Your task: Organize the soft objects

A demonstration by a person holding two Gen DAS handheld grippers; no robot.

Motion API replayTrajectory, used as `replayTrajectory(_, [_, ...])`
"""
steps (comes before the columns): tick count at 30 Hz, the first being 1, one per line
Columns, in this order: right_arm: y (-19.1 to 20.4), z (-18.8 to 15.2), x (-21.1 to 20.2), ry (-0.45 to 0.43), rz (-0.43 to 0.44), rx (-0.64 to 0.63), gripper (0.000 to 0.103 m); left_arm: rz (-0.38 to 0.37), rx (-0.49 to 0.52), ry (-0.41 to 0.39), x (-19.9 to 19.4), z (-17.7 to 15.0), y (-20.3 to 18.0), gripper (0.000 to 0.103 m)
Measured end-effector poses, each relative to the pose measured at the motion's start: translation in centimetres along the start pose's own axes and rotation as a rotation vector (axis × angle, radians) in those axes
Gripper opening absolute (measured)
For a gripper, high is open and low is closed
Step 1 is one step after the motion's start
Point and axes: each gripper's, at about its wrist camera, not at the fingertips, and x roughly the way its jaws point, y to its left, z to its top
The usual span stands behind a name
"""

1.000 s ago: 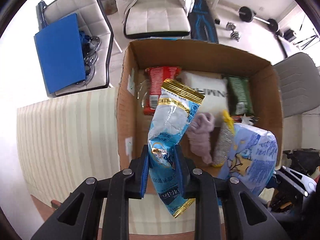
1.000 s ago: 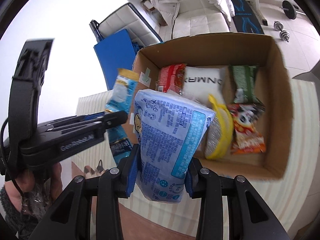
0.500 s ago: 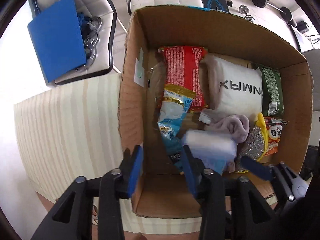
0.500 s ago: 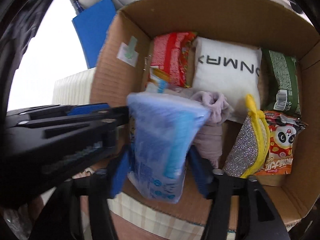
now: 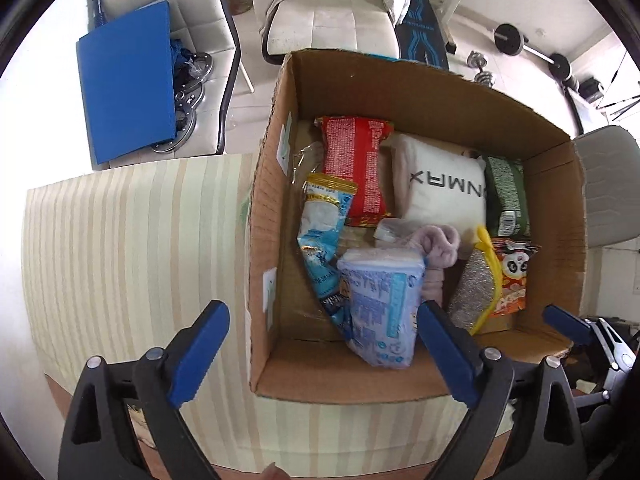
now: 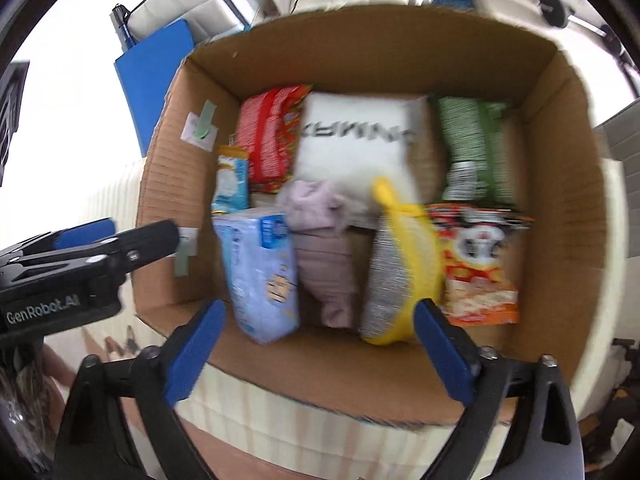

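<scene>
Fingers of both grippers (jaws just opened) stand wide and empty over the cardboard box (image 5: pixel 420 92).

Not much readable here tbh. The white pillow (image 5: pixel 442 188) in the box has big black letters, seen upside down, that look like "NMAX" (the first letters are cut off by the green packet, so that's only part of the word). In the right wrist view the same print is too blurred to read. The left claw (image 6: pixel 40 276) has "GenRobot.AI" in white on its black body. The snack bags carry print too, but it's too small to make out.
</scene>
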Motion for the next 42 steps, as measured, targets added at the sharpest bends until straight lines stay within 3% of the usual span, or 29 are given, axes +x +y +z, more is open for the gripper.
replayTrajectory(8, [-3.7, -3.0, -6.2, -0.145, -0.168, 0.017, 0.103, -0.008, -0.013, -0.163, -3.0, -3.8, -2.4, 0.097])
replayTrajectory(13, [-5.3, -4.8, -8.5, -0.172, -0.223, 0.042, 0.103, -0.002, 0.01, -0.219, -4.4, -5.6, -4.0, 0.097])
replayTrajectory(24, [-5.9, -6.6, -10.2, -0.197, -0.229, 0.075, 0.103, 0.011, 0.031, -0.257, -6.1, -6.4, -5.7, 0.097])
replayTrajectory(30, [-5.9, -8.5, -13.9, -0.268, -0.212, 0.091, 0.103, 0.011, 0.03, -0.342, -10.3, -8.4, -5.9, 0.097])
replayTrajectory(36, [-5.3, -12.6, -19.9, -0.365, -0.193, 0.088, 0.103, 0.023, 0.046, -0.463, -16.9, -13.3, -7.0, 0.097])
replayTrajectory(42, [-3.8, -18.3, -26.1, -0.45, -0.192, 0.08, 0.103, -0.007, 0.04, -0.516, -21.6, -18.3, -7.5, 0.097])
